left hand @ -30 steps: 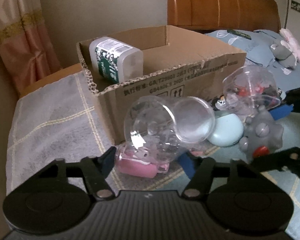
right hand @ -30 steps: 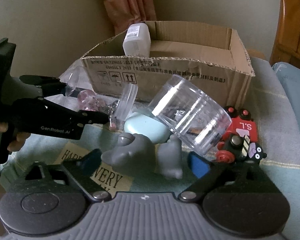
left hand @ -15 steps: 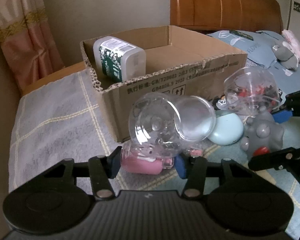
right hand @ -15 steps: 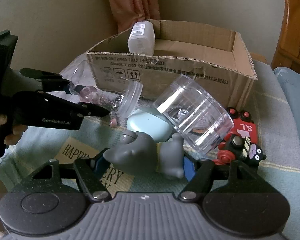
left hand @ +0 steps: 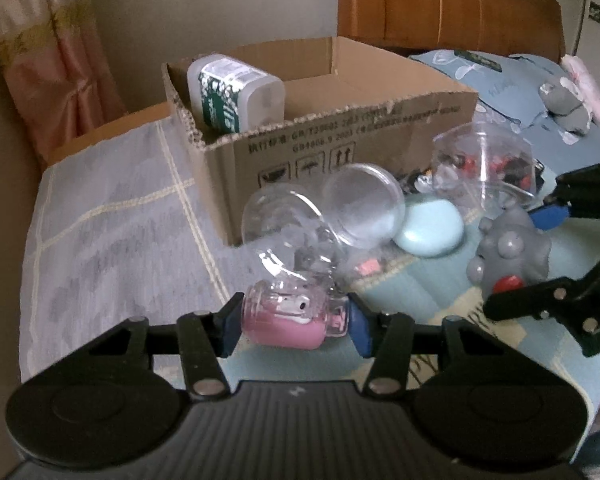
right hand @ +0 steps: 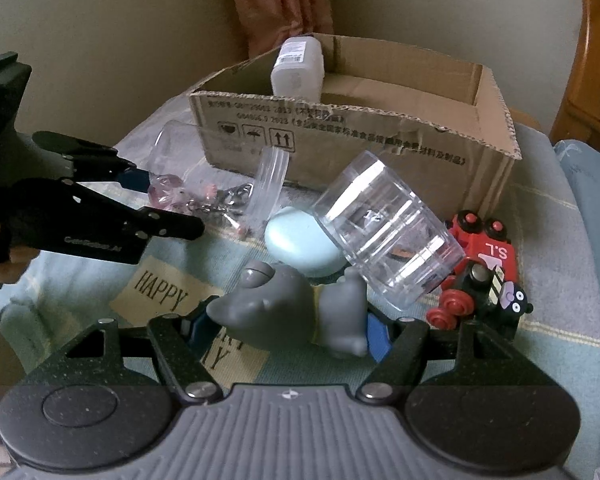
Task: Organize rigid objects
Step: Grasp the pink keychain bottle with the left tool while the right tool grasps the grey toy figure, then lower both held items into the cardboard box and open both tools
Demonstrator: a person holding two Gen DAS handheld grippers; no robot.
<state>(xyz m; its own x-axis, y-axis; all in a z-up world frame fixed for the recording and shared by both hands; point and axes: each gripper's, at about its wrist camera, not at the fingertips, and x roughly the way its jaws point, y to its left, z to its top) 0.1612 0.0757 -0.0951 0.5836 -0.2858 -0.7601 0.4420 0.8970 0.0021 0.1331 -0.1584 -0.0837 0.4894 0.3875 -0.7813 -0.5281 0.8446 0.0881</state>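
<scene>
My left gripper (left hand: 294,322) is shut on a small pink and clear case (left hand: 288,318), held just above the cloth; it also shows in the right wrist view (right hand: 168,194). My right gripper (right hand: 286,326) is shut on a grey toy figure (right hand: 288,306), also seen in the left wrist view (left hand: 508,254). An open cardboard box (left hand: 340,148) stands behind, with a white bottle (left hand: 236,92) in its left corner. A clear jar (right hand: 388,228) lies tilted against a pale blue case (right hand: 300,246). A second clear jar (left hand: 288,236) and its lid (left hand: 362,204) lie by the box.
A red toy train (right hand: 480,256) and a small black figure (right hand: 514,302) lie right of the jar. A "HAPPY" card (right hand: 164,298) lies on the cloth. A wooden headboard (left hand: 440,4), a curtain (left hand: 48,52) and a bed with a grey plush (left hand: 566,98) are behind.
My left gripper has closed on the pink case. My right gripper has closed on the grey toy figure. Both moved forward a little toward the pile.
</scene>
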